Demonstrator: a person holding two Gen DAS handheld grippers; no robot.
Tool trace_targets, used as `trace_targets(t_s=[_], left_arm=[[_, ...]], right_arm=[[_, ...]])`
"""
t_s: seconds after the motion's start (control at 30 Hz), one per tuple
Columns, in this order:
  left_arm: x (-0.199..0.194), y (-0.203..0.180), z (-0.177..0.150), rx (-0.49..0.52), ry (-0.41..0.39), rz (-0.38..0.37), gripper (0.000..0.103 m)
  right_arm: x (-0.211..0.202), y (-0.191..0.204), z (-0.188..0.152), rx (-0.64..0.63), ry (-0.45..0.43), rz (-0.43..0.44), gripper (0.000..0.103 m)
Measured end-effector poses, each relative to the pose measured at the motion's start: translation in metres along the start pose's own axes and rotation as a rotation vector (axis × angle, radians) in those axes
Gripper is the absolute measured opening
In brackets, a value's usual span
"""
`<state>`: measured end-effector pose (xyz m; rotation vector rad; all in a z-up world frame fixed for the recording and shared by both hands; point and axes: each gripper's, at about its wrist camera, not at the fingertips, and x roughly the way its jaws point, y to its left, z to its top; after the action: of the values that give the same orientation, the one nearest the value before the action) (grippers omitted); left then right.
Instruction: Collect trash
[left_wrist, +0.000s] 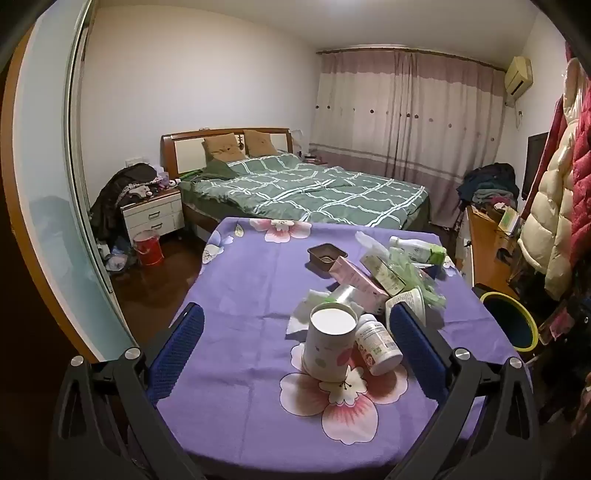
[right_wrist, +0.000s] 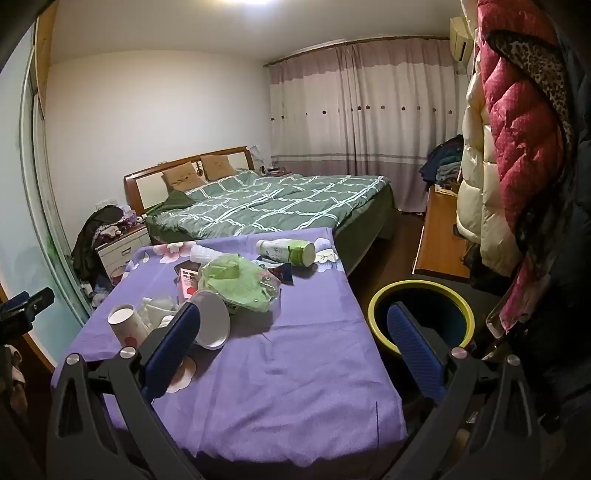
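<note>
Purple floral cloth (left_wrist: 251, 280) covers the table nearest both cameras, and both tools stand over its near edge. Left gripper (left_wrist: 295, 332): jaws spread wide apart, nothing clamped, though a white paper cup (left_wrist: 330, 341) on its side and a white pill bottle (left_wrist: 376, 343) touching the cup's right flank lie on the cloth between the pads. Right gripper (right_wrist: 291, 332): jaws likewise wide apart and empty, left pad over the table, right pad in front of the bin. Just beyond the cup lies crumpled white tissue (left_wrist: 308, 308), then a clear tape roll (left_wrist: 345, 295) and a white lid (right_wrist: 213, 320). Farther in, the trash forms a heap: a pink carton (left_wrist: 360, 280), a crumpled green plastic bag (right_wrist: 236, 284), a small brown tray (left_wrist: 327, 256), and, at the far right, a white and green bottle (right_wrist: 288, 252) on its side. A dark bin with a yellow rim (right_wrist: 421, 317) stands on the floor just right of the table. Beyond the table stands a bed with a green checked quilt (left_wrist: 314, 192), and closed curtains (left_wrist: 406, 110) hang along the far wall.
</note>
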<state>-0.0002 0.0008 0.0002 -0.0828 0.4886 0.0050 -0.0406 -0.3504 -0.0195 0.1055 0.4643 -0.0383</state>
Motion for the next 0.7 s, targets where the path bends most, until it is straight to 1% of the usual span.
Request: trace_targets(t_s=[0.1, 0.17, 0.3, 0.47, 0.5, 0.7], left_arm=[[-0.003, 0.005, 0.001, -0.004, -0.001, -0.011, 0.099], [0.001, -0.007, 0.002, 0.059, 0.016, 0.034, 0.099], [0.002, -0.01, 0.0, 0.057, 0.016, 0.032, 0.099], [0.0, -0.01, -0.001, 0.051, 0.014, 0.028, 0.099], [0.0, -0.011, -0.001, 0.052, 0.016, 0.026, 0.099], [0.004, -0.011, -0.004, 0.058, 0.022, 0.014, 0.099]], right_arm=[[0.0, 0.0, 0.001, 0.0, -0.002, -0.001, 0.097], [0.001, 0.0, 0.002, 0.0, -0.005, -0.002, 0.097], [0.002, -0.004, 0.0, 0.014, -0.01, 0.002, 0.097], [0.007, 0.002, -0.002, 0.01, -0.008, -0.001, 0.097], [0.004, -0.005, 0.001, 0.022, -0.01, 0.004, 0.097], [0.006, -0.006, 0.0, 0.031, -0.004, -0.001, 0.097]])
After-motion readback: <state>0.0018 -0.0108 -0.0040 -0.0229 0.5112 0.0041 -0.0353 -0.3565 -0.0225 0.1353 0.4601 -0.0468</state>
